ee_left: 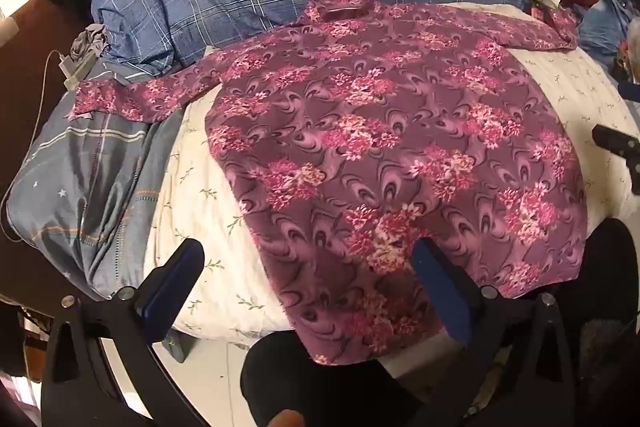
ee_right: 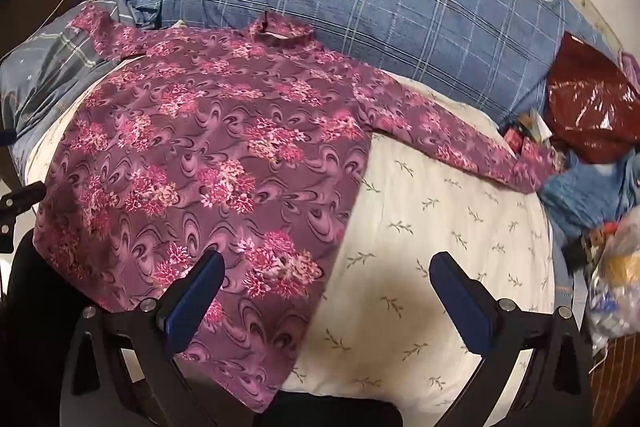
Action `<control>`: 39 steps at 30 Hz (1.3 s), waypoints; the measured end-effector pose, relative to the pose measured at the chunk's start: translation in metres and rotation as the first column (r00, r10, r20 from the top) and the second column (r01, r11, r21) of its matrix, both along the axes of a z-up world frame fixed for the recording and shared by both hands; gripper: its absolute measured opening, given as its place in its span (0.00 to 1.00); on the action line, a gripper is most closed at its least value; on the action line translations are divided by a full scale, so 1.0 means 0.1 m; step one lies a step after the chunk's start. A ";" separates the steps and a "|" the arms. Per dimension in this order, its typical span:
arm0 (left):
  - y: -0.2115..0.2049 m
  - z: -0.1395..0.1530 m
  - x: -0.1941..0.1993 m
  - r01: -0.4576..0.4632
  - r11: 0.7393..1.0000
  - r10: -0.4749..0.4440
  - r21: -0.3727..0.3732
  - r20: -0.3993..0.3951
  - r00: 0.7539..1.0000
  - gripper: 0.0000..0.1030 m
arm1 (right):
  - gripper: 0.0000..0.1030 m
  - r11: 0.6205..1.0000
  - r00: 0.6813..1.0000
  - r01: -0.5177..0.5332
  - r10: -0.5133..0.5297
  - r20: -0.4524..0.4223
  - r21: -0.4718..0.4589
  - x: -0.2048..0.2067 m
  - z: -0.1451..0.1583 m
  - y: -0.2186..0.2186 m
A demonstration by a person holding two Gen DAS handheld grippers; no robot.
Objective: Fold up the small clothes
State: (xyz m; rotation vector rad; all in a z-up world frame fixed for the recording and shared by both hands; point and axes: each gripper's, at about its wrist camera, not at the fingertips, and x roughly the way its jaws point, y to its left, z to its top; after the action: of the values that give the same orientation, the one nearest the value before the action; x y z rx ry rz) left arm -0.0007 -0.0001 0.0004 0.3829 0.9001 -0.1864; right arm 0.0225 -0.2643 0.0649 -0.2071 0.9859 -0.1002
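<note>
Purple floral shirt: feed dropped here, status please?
Left gripper open, right gripper open, both empty. Purple floral shirt flat, unfolded, sleeves out. Nothing on it.

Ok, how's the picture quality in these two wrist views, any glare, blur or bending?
Left wrist view: strong fisheye bending with dark corners; the floral shirt is evenly lit and fairly sharp. Right wrist view: same bending; glare glints on the red plastic bag, and the clutter at the right edge looks smeared.
</note>
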 end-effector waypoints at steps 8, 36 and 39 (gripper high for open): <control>0.04 0.05 -0.09 0.015 0.999 -0.015 -0.038 -0.012 1.000 1.00 | 1.00 0.998 0.999 0.039 -0.038 -0.014 0.045 -0.11 -0.02 -0.13; 0.22 0.00 0.05 -0.015 0.991 0.012 -0.131 -0.027 1.000 1.00 | 1.00 0.988 0.993 0.100 -0.090 -0.082 0.119 0.08 -0.17 -0.24; 0.22 -0.01 0.06 -0.016 0.991 0.011 -0.132 -0.033 0.999 1.00 | 1.00 0.989 0.993 0.095 -0.086 -0.085 0.114 0.10 -0.19 -0.22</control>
State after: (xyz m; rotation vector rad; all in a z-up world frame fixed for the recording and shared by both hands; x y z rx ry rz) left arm 0.0053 0.0218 -0.0003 0.2509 0.9160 -0.2391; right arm 0.0321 -0.2864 0.0459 -0.0578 1.0776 -0.1168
